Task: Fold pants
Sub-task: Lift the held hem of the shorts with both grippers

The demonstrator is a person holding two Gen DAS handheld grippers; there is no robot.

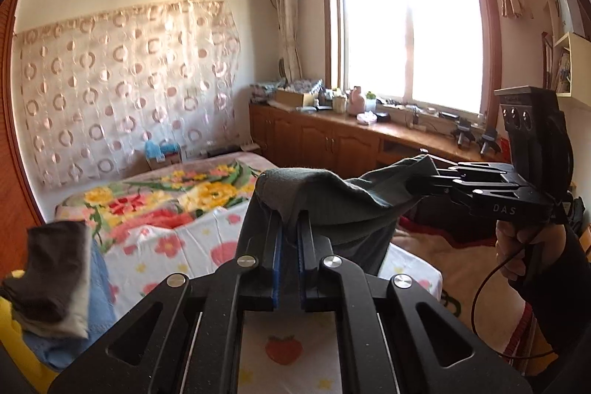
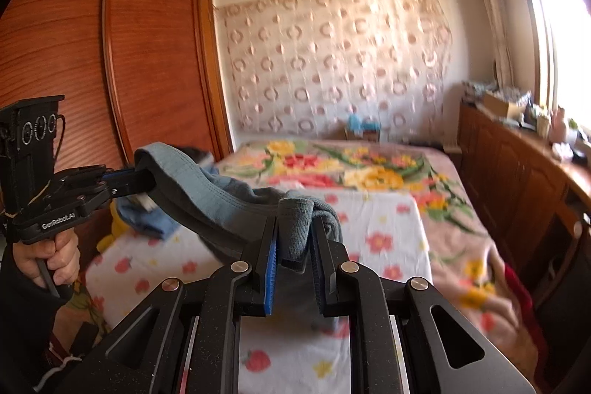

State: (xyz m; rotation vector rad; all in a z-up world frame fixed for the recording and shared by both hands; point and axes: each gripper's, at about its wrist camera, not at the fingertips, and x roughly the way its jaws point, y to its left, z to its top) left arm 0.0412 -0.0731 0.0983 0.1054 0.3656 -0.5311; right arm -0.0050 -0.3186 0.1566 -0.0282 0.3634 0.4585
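The grey pants [image 1: 332,198] hang in the air above the bed, stretched between my two grippers. My left gripper [image 1: 290,220] is shut on one end of the waistband; it also shows in the right wrist view [image 2: 147,181]. My right gripper [image 2: 295,231] is shut on the other end of the pants [image 2: 229,205]; it also shows in the left wrist view [image 1: 413,187]. The rest of the cloth droops below the jaws over the bed.
A bed with a white flowered sheet [image 1: 177,246] and a floral blanket [image 2: 369,168] lies below. Folded clothes [image 1: 55,283] are piled at the left. A wooden wardrobe [image 2: 110,61] stands left, and a cluttered wooden cabinet [image 1: 332,135] stands under the window.
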